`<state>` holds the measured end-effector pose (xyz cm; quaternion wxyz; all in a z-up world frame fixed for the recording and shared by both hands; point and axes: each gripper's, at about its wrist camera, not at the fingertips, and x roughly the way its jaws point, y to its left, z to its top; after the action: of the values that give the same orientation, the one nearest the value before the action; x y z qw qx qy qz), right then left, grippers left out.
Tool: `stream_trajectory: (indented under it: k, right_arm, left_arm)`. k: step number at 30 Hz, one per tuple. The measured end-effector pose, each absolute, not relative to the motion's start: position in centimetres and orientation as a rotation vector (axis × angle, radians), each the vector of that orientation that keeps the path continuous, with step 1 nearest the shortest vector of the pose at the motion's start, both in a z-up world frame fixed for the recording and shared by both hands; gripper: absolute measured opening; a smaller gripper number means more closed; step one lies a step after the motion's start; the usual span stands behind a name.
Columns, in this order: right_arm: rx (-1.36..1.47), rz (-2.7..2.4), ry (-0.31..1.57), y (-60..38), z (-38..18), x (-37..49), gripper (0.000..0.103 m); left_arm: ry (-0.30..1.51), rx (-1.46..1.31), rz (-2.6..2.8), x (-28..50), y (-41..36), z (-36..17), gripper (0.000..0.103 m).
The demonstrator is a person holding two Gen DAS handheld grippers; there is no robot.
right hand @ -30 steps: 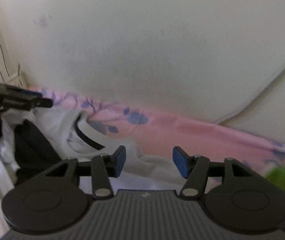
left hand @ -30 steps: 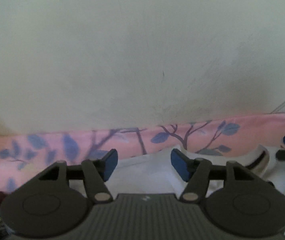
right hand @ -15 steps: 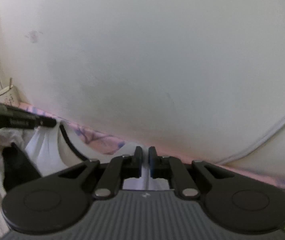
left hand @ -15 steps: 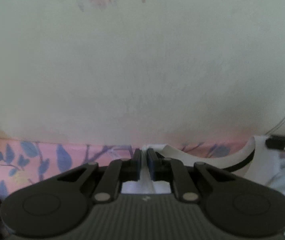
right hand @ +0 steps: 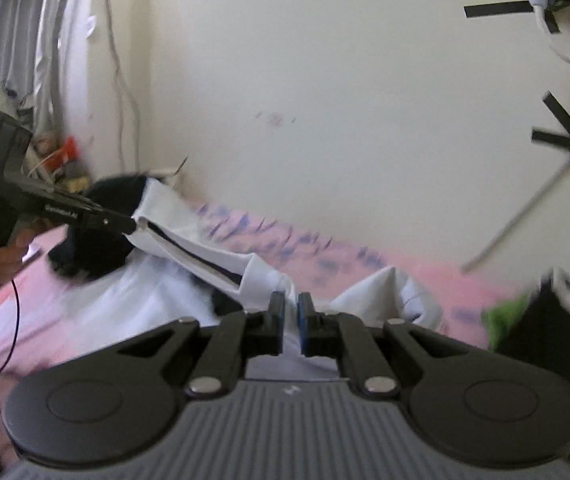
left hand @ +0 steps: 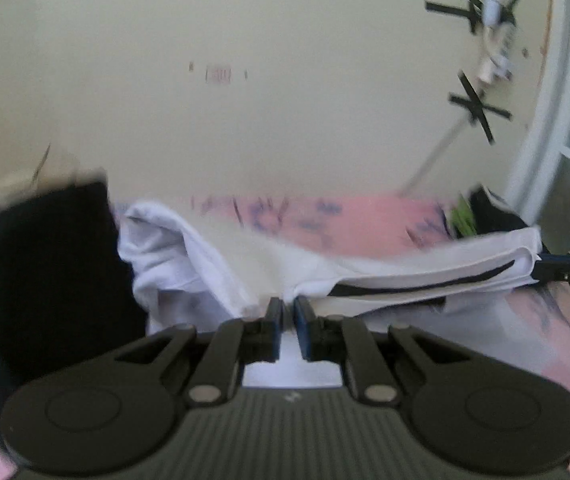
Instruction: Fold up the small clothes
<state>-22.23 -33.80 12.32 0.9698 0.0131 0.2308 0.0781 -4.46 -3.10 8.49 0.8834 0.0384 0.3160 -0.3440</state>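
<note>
A white t-shirt with a black-trimmed neckline (left hand: 405, 276) hangs stretched between my two grippers above a pink floral bedsheet (left hand: 365, 220). My left gripper (left hand: 288, 312) is shut on one shoulder of the shirt. My right gripper (right hand: 289, 310) is shut on the other shoulder (right hand: 269, 280). In the right wrist view the left gripper (right hand: 129, 224) pinches the far end of the neckline (right hand: 189, 252). In the left wrist view the right gripper (left hand: 545, 268) shows at the right edge, on the shirt's far end. The shirt's body droops below and is partly hidden.
A black garment (left hand: 41, 264) lies at the left on the bed; it also shows in the right wrist view (right hand: 101, 232). A green item (right hand: 505, 316) and another dark garment (right hand: 553, 336) lie at the right. The wall (left hand: 285, 100) stands close behind, with taped cables (left hand: 481, 108).
Both grippers went from open to shut on the shirt's shoulders, then lifted and pulled back from the wall, raising the shirt off the bed and stretching it between them.
</note>
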Motion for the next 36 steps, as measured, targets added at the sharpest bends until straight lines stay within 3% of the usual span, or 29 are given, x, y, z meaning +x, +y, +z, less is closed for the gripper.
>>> stream_trajectory:
  k: [9,10,12,13,18,24,25,26,27,29,36]
  right_arm:
    - [0.078,0.031,0.64,-30.8,3.8,-28.2,0.004]
    - [0.107,0.046,0.644,-31.1,3.8,-28.6,0.009]
    - [0.192,0.091,0.618,-32.2,5.1,-29.4,0.052]
    - [0.235,0.108,0.577,-33.0,5.7,-30.3,0.055]
    - [0.415,-0.029,0.431,-38.6,8.3,-30.1,0.055]
    - [0.624,-0.064,0.566,-44.0,4.4,-21.9,0.055]
    - [0.674,-0.037,0.591,-44.3,3.4,-20.4,0.051]
    - [0.694,-0.01,0.601,-44.2,2.8,-19.6,0.018]
    - [0.674,-0.001,0.606,-43.8,2.5,-19.0,0.005]
    - [0.552,-0.052,0.579,-43.1,3.2,-18.8,0.0]
    - [0.549,-0.165,0.551,-43.4,2.1,-19.1,0.0]
  left_arm:
    - [0.806,0.108,-0.752,-9.8,-1.2,3.2,0.012]
    - [0.783,0.109,-0.76,-10.1,-0.7,3.8,0.012]
    - [0.701,0.089,-0.743,-10.1,0.6,5.9,0.013]
    - [0.666,0.07,-0.722,-9.9,1.3,6.7,0.014]
    - [0.608,0.002,-0.629,-5.8,2.2,8.2,0.014]
    - [0.712,0.053,-0.597,-2.0,-1.2,4.1,0.013]
    - [0.719,0.065,-0.599,-2.1,-1.4,3.7,0.013]
    - [0.722,0.072,-0.601,-2.2,-1.8,3.3,0.013]
    - [0.725,0.083,-0.597,-2.2,-2.1,3.0,0.013]
    - [0.736,0.107,-0.591,-1.9,-2.5,2.2,0.011]
    - [0.715,0.208,-0.579,-2.3,-3.0,1.9,0.012]
